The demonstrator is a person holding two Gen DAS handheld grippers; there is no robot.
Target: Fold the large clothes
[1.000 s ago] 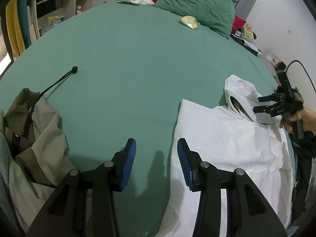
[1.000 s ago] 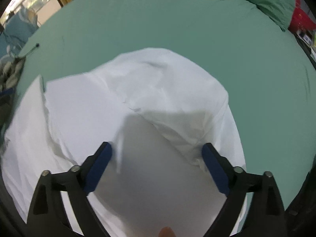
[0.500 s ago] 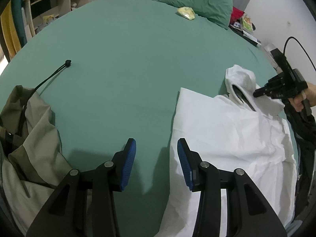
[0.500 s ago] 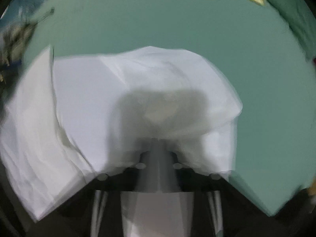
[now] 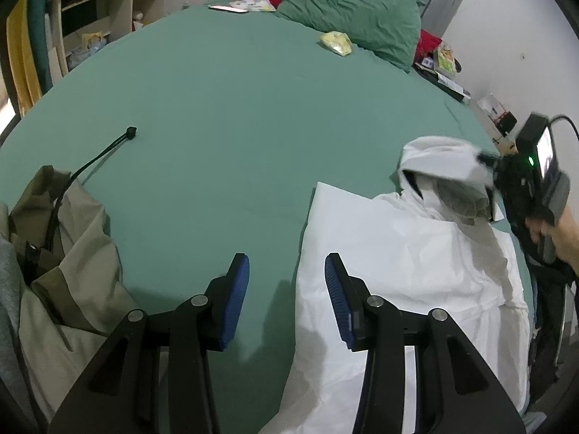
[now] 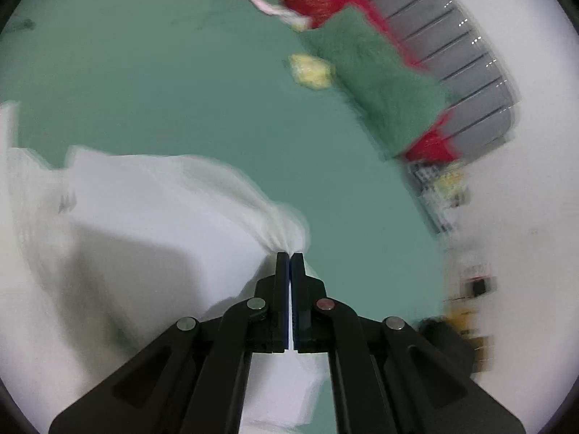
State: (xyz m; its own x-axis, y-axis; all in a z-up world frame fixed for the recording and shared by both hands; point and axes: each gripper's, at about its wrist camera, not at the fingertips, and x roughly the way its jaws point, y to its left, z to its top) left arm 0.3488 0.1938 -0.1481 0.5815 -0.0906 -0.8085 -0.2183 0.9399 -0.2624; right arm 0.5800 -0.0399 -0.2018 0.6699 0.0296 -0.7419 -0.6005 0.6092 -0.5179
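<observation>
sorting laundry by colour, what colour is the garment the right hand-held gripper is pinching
White garment, plain, no pattern visible; clearest in the left wrist view.

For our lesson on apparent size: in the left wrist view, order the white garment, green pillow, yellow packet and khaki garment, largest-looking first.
1. White garment.
2. Khaki garment, partly cut off at the frame's edge, so unsure against the next.
3. Green pillow, farther away.
4. Yellow packet.

One white garment (image 5: 398,271), one khaki garment (image 5: 68,253), two pillows (image 5: 354,25).
</observation>
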